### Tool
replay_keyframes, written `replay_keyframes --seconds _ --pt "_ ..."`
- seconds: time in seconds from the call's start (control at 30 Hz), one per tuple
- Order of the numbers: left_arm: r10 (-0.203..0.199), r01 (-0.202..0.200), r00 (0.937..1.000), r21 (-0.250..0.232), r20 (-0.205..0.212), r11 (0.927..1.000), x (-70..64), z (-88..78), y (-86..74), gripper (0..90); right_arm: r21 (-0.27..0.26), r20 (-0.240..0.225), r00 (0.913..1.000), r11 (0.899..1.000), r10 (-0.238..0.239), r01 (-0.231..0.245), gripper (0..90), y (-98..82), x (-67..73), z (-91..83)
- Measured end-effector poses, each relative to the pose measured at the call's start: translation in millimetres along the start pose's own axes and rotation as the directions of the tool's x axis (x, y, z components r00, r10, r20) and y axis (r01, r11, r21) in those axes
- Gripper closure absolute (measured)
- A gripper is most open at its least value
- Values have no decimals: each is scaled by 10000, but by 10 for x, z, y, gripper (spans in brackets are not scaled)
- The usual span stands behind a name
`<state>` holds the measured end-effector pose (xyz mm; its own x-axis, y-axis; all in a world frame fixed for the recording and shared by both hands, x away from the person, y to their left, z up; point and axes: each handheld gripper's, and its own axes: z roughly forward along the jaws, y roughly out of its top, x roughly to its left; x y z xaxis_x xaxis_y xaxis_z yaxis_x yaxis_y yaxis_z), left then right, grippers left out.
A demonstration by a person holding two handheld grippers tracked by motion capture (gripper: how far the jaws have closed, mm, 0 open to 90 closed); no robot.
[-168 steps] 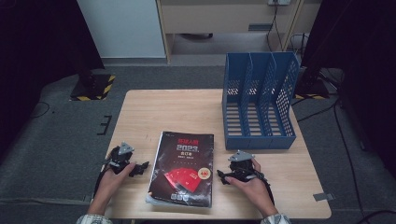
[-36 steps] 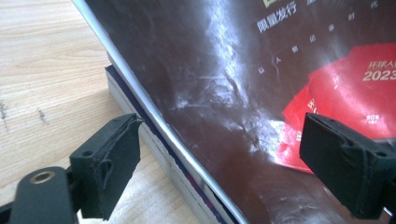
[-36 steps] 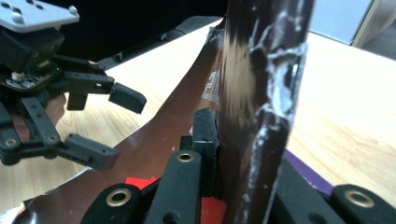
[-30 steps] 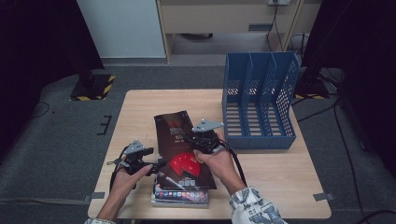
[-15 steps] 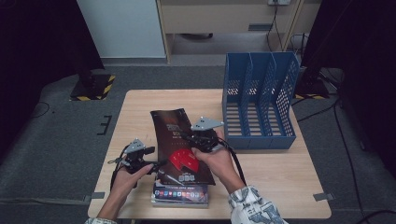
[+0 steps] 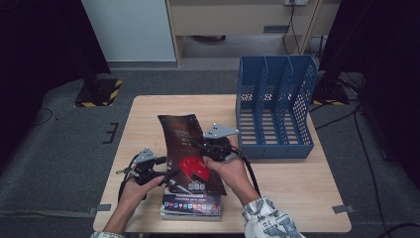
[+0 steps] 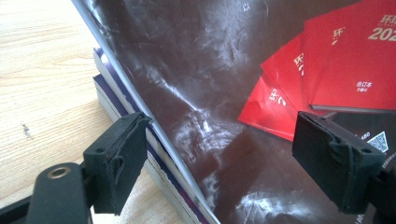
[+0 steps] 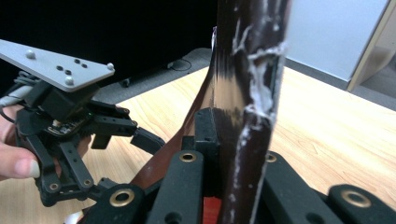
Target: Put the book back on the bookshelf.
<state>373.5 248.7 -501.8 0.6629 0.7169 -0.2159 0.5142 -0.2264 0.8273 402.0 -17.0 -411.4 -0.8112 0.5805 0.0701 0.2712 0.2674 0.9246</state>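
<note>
Two grippers work one dark glossy magazine: the right gripper pinches its right edge, lifting it off the stacked books near the table front, while the left gripper, jaws spread but just closing, straddles its left edge without pressing.

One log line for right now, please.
right gripper: shut on dark book, lifted | left gripper: open, jaws just closing at book's edge | stack beneath | file rack empty
</note>
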Motion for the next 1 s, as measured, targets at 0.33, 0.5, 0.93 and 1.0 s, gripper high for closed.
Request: replay_keyframes --seconds 0.33,0.5,0.93,1.0 --pt "-37 33 10000 435 83 9990 28 48 -29 175 -610 -272 9996 9981 -40 23 866 41 25 -27" --pt "-243 236 9992 228 302 9995 52 16 -21 287 -877 -377 9992 9961 -124 90 867 64 44 -36" --pt "-568 587 9977 -550 359 9968 114 -191 71 722 -1220 -399 9989 9923 -253 202 868 78 37 -68" --pt "-568 585 9977 -502 356 9970 113 -204 82 743 -1235 -399 9989 9921 -259 208 867 75 31 -72"
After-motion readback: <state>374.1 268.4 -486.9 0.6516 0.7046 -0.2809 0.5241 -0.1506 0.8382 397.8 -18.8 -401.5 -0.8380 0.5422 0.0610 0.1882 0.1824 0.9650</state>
